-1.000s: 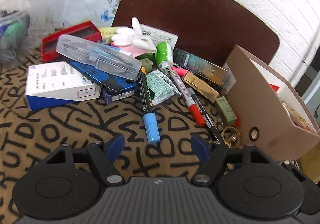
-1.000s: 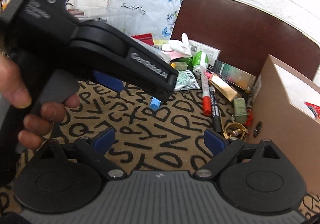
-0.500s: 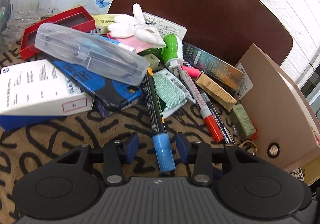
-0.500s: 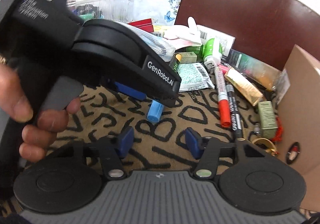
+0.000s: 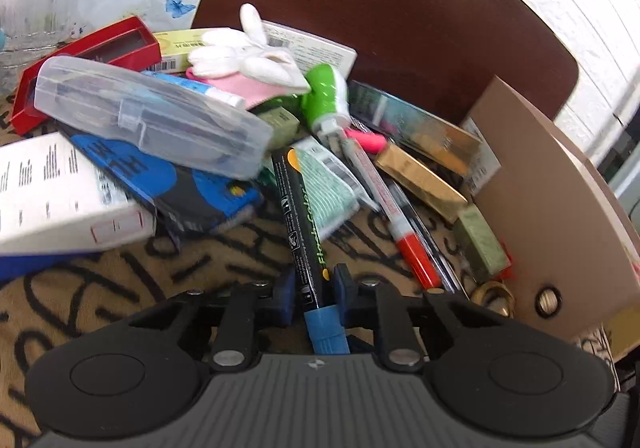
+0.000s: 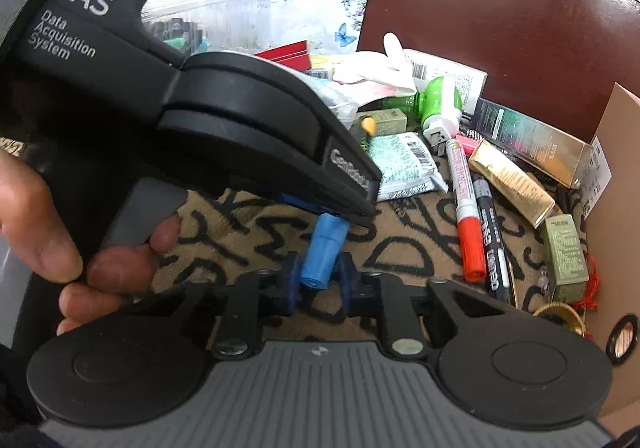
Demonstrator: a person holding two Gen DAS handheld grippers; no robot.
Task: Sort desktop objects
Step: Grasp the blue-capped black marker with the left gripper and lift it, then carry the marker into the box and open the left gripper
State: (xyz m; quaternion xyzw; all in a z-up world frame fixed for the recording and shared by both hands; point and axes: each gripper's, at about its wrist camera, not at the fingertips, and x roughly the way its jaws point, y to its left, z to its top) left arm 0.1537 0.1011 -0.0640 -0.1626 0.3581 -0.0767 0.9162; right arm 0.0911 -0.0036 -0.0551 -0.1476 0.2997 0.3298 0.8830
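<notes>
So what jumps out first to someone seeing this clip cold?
Both grippers meet on one black marker: the left gripper pinches its barrel, the right gripper closes around its blue cap. Behind lies a jumbled heap, with a white rabbit toy on top and a cardboard box at right.

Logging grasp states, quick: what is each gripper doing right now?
Left gripper: shut on the black marker, near its blue cap.
Right gripper: closed on the blue cap of that marker.
</notes>
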